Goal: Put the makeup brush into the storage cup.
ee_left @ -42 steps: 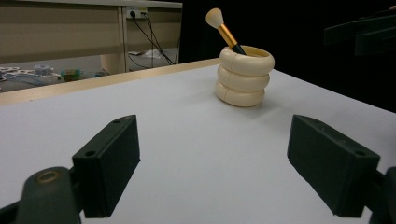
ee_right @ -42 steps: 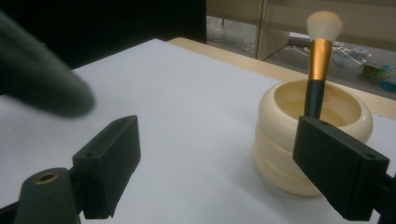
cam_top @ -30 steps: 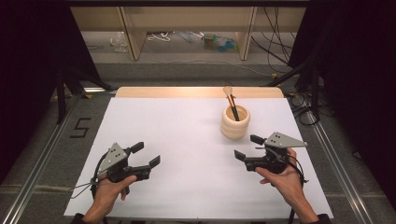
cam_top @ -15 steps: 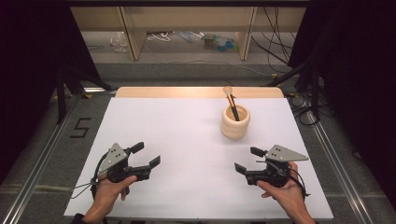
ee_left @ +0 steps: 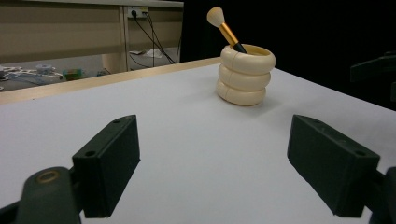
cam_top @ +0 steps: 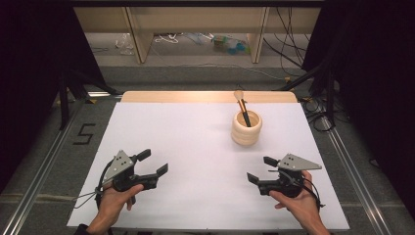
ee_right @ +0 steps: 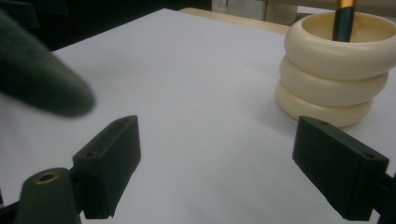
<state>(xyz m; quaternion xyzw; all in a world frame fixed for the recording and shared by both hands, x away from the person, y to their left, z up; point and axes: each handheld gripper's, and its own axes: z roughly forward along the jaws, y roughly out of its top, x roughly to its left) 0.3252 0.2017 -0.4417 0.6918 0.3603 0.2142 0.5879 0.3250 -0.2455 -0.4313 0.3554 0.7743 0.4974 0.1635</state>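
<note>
Jaws spread wide on both grippers, nothing between them.

At left, left gripper (cam_top: 154, 163) held low over the white table sheet (cam_top: 195, 147), near its front edge. Further right and farther back, cream ringed cup (cam_top: 246, 128) standing upright, makeup brush (cam_top: 242, 105) leaning inside, bristles up. At right, right gripper (cam_top: 261, 169) likewise low, near the front edge, well short of the cup.
</note>
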